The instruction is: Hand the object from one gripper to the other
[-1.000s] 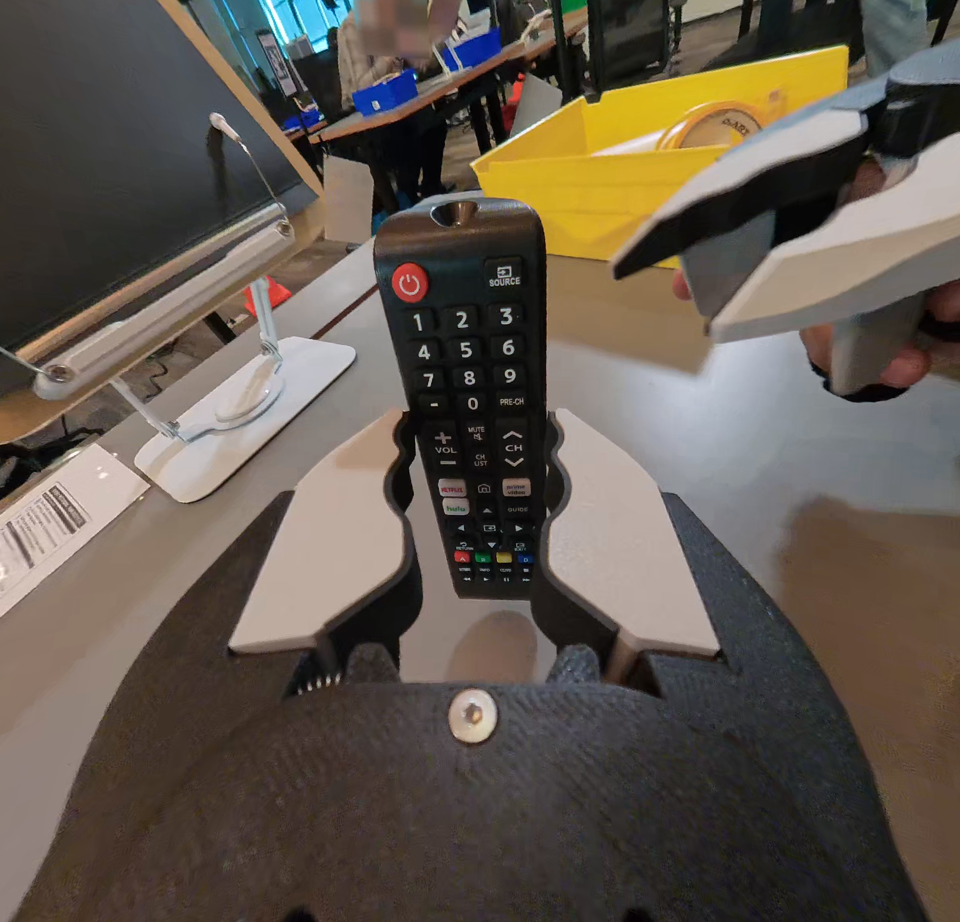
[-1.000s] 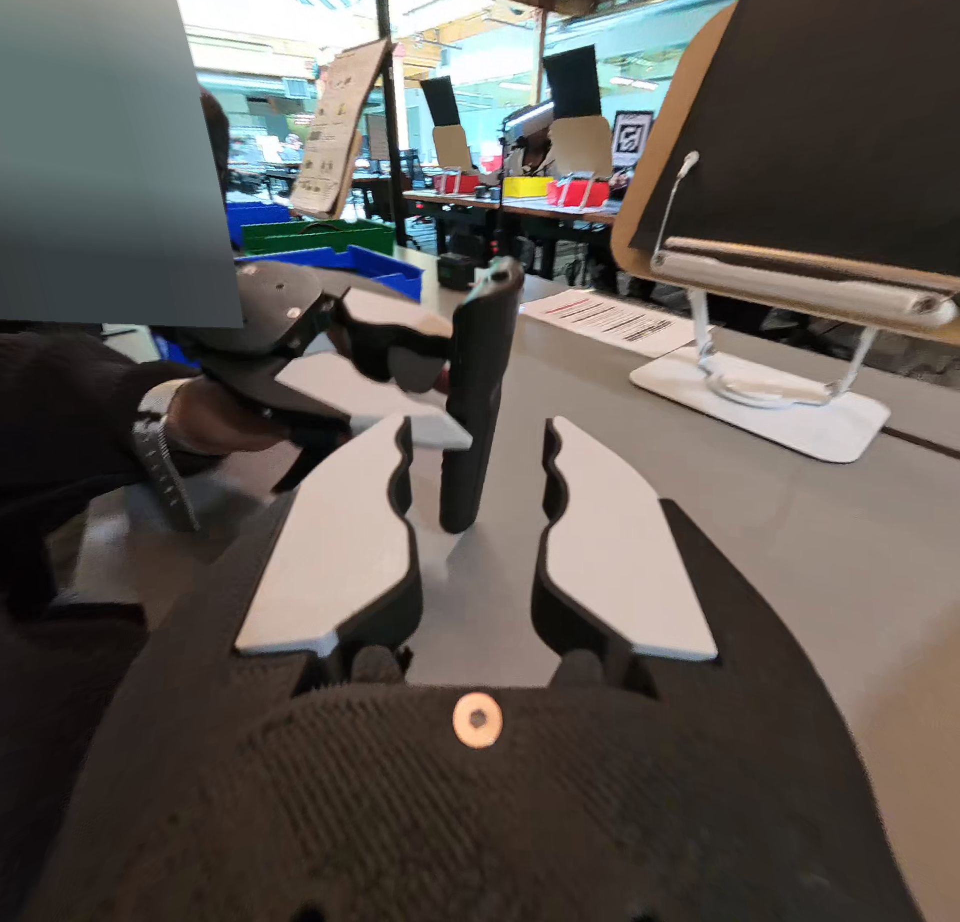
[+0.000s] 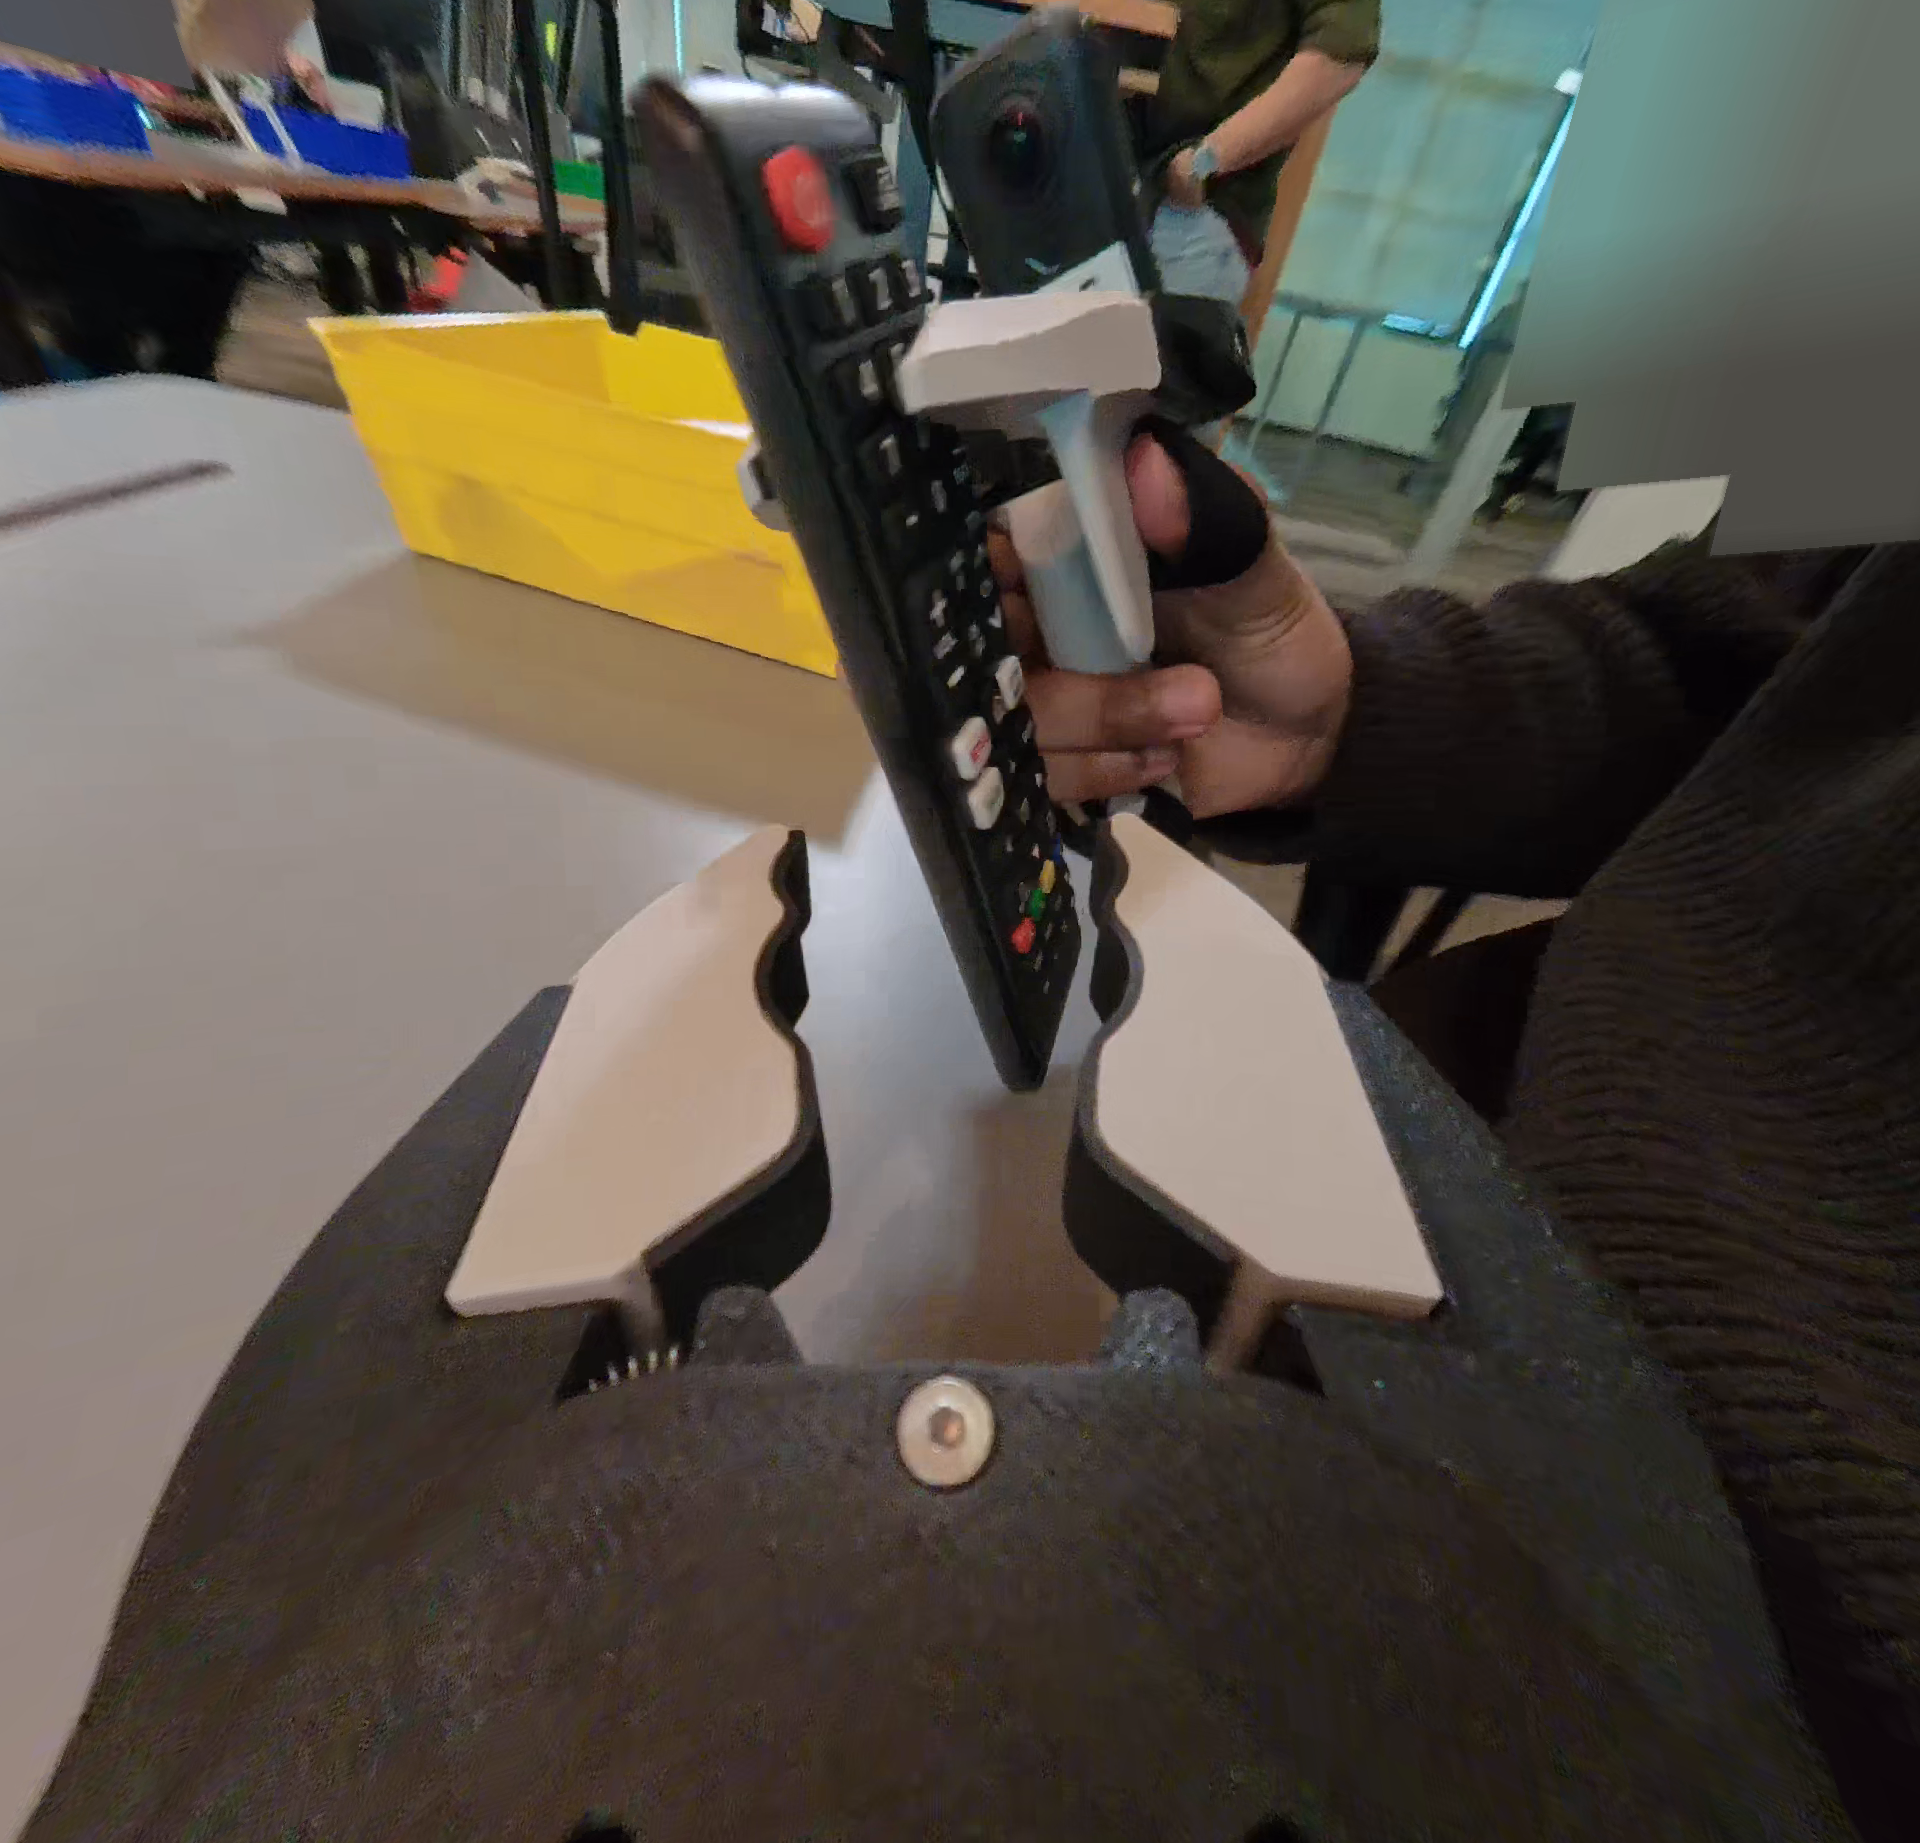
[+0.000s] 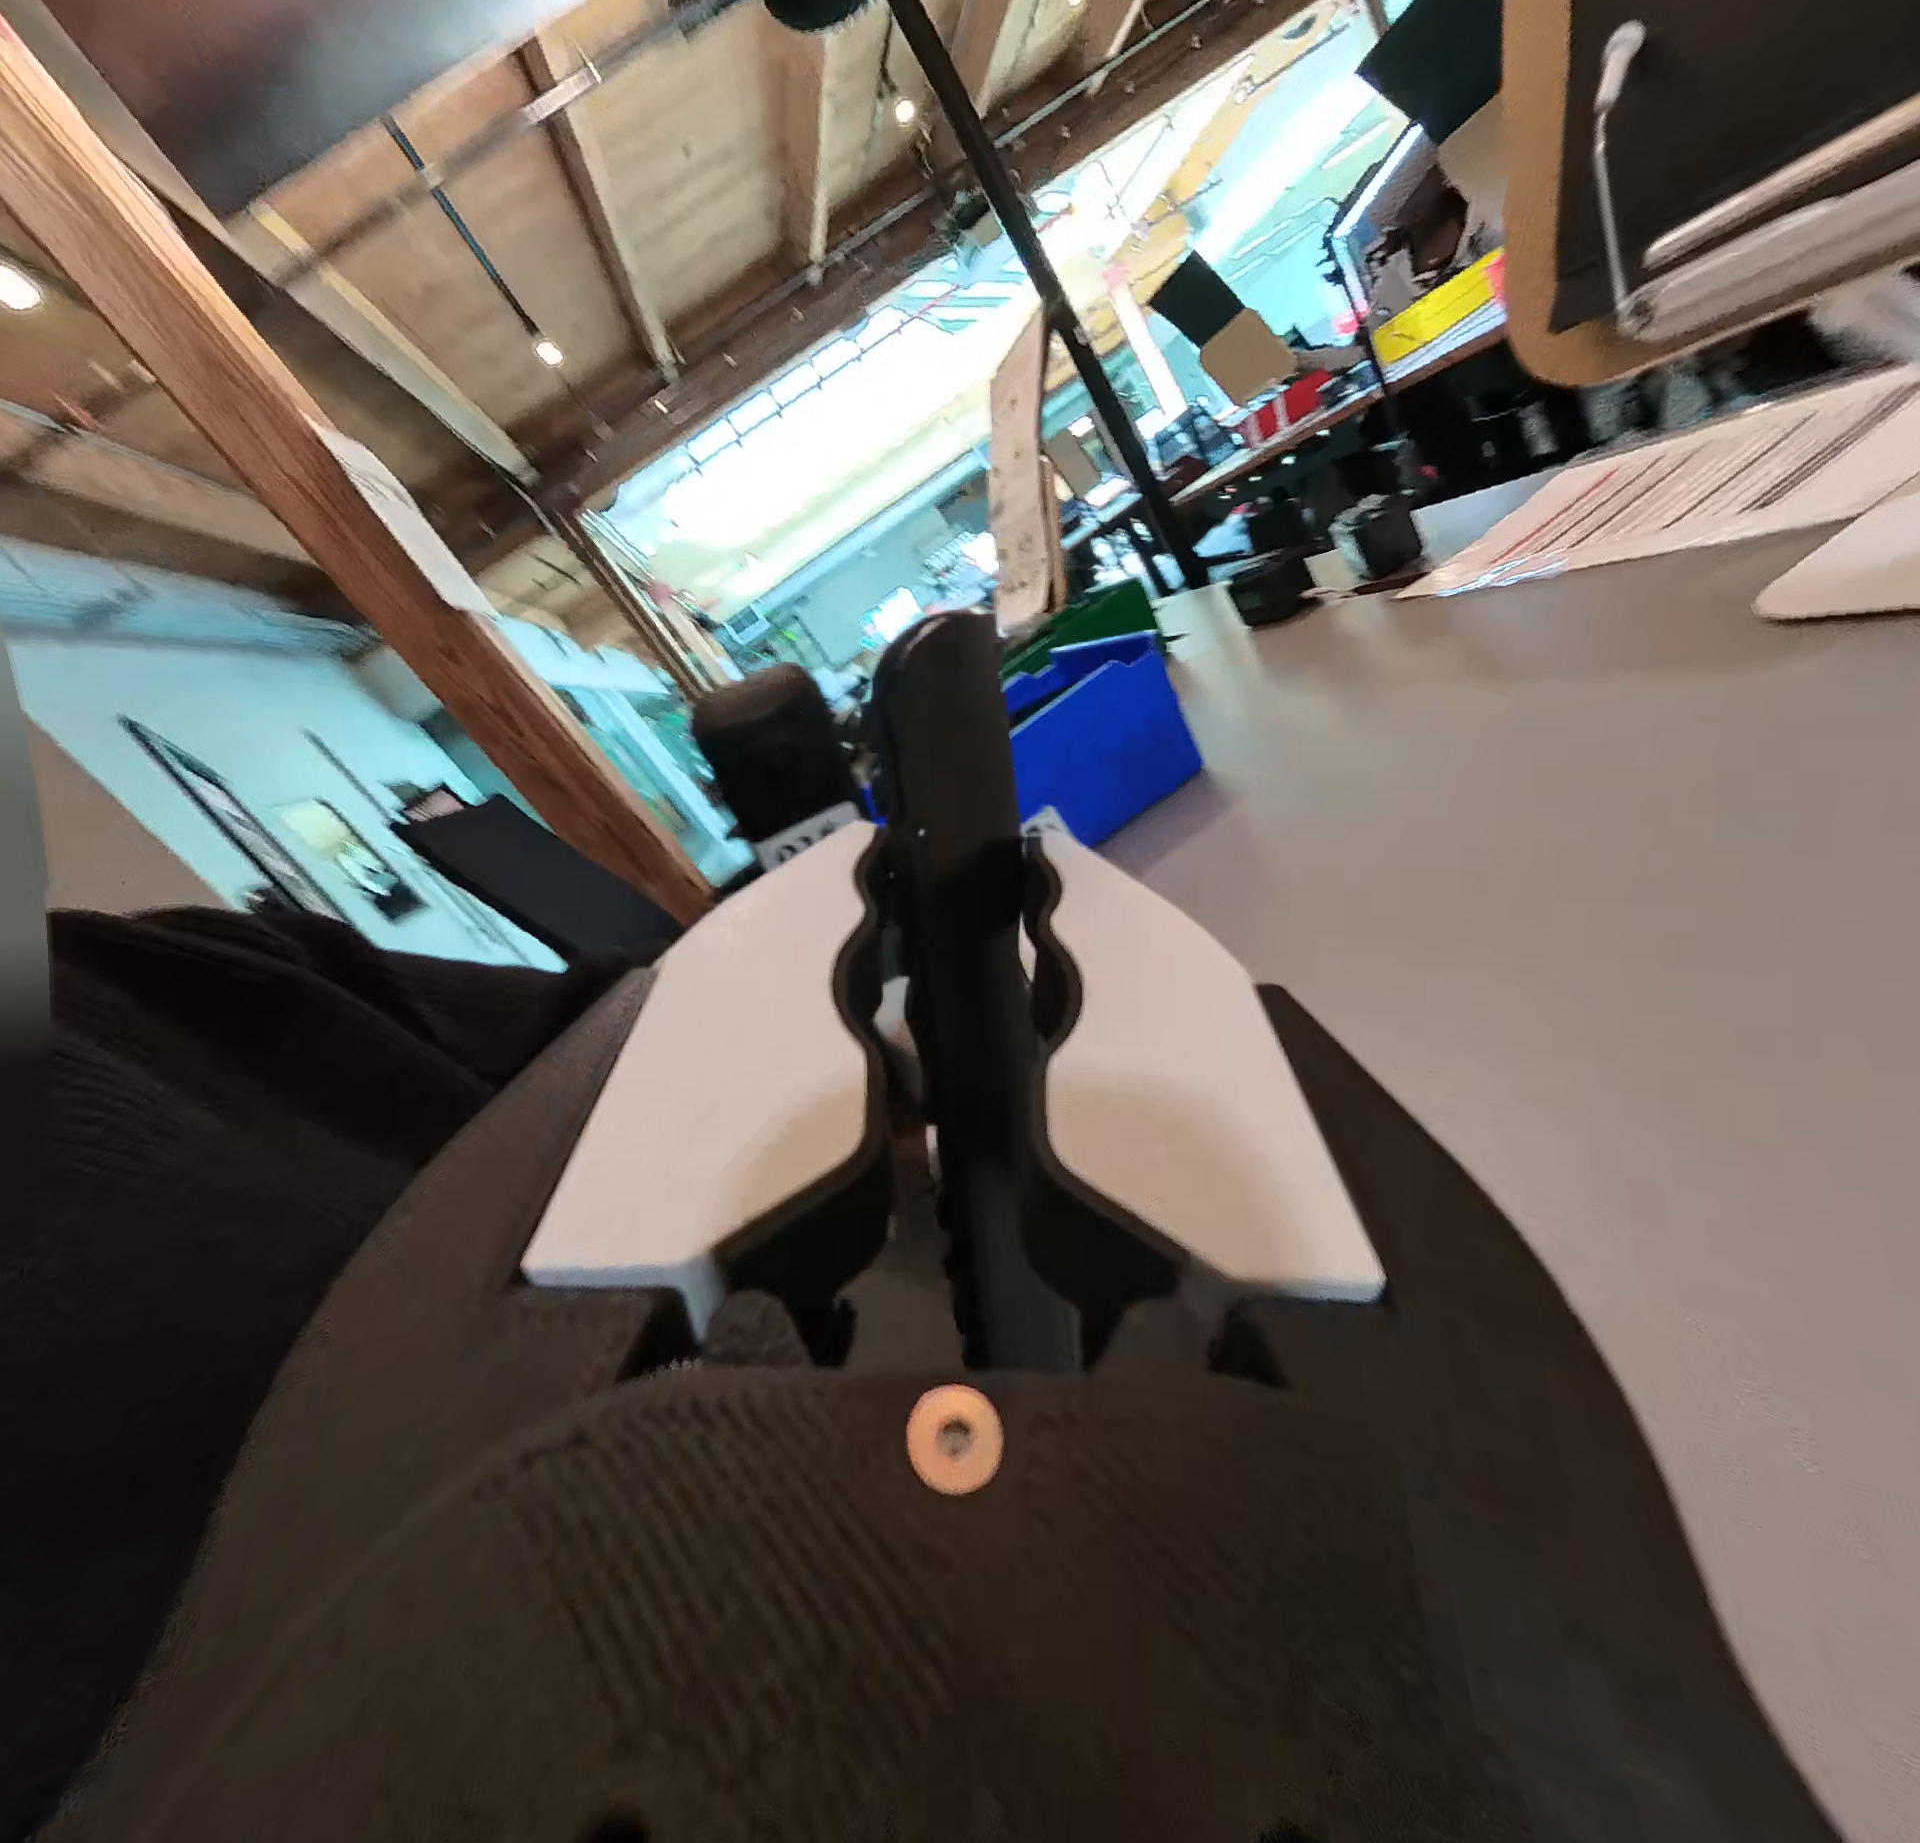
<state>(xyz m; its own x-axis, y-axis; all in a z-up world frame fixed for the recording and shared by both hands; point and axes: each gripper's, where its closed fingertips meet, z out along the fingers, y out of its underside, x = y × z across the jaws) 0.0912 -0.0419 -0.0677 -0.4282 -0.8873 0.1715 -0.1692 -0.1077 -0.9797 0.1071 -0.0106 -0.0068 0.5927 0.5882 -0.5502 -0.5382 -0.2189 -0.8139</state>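
A black remote with a red power button stands tilted between the fingers of my left gripper. The left jaws are open, and the remote's lower end hangs in the gap without being clamped. My right gripper is held by a hand at the upper right and is shut across the remote's middle, one white finger on the button face and one behind. In the right wrist view the remote shows edge-on, pinched between the white fingers of my right gripper.
A yellow bin stands on the grey table behind the remote. A blue bin, a paper sheet and a white stand base lie farther off. A person stands in the background.
My right gripper has closed on the remote. My left gripper has opened and let go of it. The remote now tilts, and both views have swung round.
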